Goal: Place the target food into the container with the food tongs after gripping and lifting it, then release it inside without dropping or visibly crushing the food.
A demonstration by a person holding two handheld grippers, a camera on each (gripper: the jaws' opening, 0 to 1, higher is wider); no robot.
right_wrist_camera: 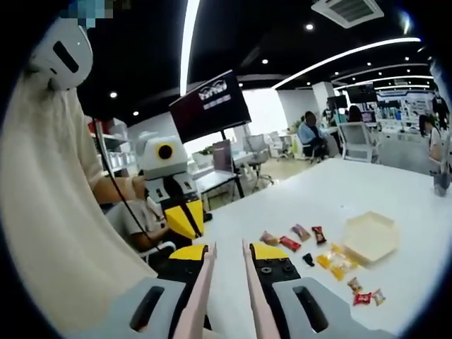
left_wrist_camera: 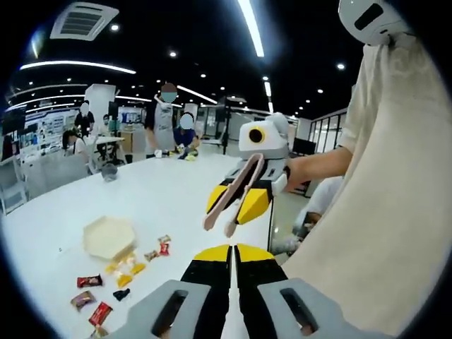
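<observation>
Wrapped candies (left_wrist_camera: 121,277) lie scattered on the white table (left_wrist_camera: 162,194) beside a cream hexagonal container (left_wrist_camera: 107,236). My right gripper (left_wrist_camera: 236,206) hovers above the table to the right of them, shut on pink food tongs (left_wrist_camera: 224,206) whose arms point down and hold nothing. In the right gripper view the tongs' arms (right_wrist_camera: 200,286) run along the inside of my right gripper (right_wrist_camera: 226,248), slightly apart. The candies (right_wrist_camera: 332,261) and container (right_wrist_camera: 371,236) lie ahead and to the right. My left gripper (left_wrist_camera: 230,248) is shut with nothing in it, and it also shows as the left gripper (right_wrist_camera: 186,224) above the table's edge.
A person's cream sleeve (left_wrist_camera: 395,212) rises on the right. Red and brown candies (right_wrist_camera: 289,244) lie nearest the tongs. The table edge (left_wrist_camera: 272,226) runs just right of the grippers. People sit at the table's far end (left_wrist_camera: 176,138), by a small grey object (left_wrist_camera: 109,171).
</observation>
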